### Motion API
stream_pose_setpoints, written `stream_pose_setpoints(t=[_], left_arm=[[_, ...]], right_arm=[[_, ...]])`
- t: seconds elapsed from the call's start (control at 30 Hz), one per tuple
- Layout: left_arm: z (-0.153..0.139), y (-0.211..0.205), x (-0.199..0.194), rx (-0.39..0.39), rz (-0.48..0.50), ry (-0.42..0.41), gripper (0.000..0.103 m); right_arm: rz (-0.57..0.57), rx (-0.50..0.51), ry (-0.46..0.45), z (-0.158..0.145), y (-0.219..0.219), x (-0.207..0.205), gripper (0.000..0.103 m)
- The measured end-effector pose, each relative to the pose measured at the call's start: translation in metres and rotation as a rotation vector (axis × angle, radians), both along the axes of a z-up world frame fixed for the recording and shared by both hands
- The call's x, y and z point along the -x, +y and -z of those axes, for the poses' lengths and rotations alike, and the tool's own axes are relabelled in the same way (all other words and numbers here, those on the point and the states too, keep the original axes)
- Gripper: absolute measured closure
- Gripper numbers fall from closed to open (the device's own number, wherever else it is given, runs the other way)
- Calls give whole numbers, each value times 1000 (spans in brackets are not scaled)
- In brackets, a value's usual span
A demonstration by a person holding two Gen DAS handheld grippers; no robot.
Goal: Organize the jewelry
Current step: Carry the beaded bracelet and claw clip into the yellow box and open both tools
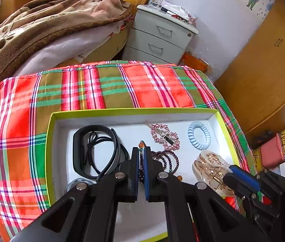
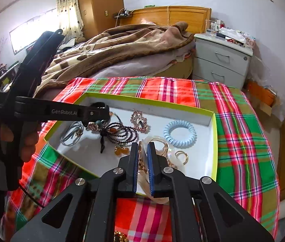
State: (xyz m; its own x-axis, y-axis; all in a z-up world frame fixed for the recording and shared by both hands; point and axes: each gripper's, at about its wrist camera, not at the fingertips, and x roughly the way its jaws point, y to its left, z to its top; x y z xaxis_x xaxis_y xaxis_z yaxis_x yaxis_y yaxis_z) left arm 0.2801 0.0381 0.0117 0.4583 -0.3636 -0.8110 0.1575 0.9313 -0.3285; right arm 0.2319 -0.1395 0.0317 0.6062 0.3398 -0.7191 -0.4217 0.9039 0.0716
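Beaded bracelet: dark purple bead strand (image 1: pixel 169 159) with an orange bead at its far end, lying near the middle of the box floor; part of it runs between the left gripper's pads.
Left gripper: black tool with blue pads (image 1: pixel 141 153), jaws drawn narrow and pinching the bead strand, low over the box centre.
Right gripper: black tool with blue pads (image 2: pixel 142 151), jaws narrow around a clear and gold claw hair clip (image 2: pixel 162 145) at the near right of the box.
Box: shallow white tray with a lime-green rim (image 1: pixel 134 111), resting on the plaid cloth.
Black band: wide black loop (image 1: pixel 78 151) at the left of the box, with a thin black cord (image 1: pixel 102 141) coiled over it.
Pink bead clip: pink beaded hair clip (image 1: pixel 164 136) toward the far side, just beyond the purple strand.
Spiral hair tie: pale blue coil (image 1: pixel 199 135) at the far right of the box, apart from the other pieces.
Grey cord: pale looped cord (image 2: pixel 72 133) at the near left of the box.
Hand: bare fingers (image 2: pixel 27 141) wrapped around the left tool's handle, seen from the right wrist camera.
Surface: red, green and olive plaid cloth (image 1: pixel 110 86) under the box.
Beyond: bed with a brown blanket (image 2: pixel 122 44) on the far left; grey drawer unit (image 2: pixel 221 60) on the far right.
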Motion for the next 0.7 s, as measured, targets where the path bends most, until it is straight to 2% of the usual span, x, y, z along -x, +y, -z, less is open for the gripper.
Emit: stream_pose_setpoints(t=[0.1, 0.17, 0.33, 0.7], left_arm=[[-2, 2, 1, -2, -8, -2, 92], [-3, 2, 2, -8, -9, -8, 81], [-6, 2, 5, -11, -16, -6, 73], [-19, 3, 21, -19, -17, -33, 70]], right_arm=[[1, -6, 10, 0, 0, -1, 93], [-1, -5, 14, 1, 0, -1, 93], [-7, -14, 28, 2, -2, 3, 92], [16, -14, 10, -7, -5, 11, 92]])
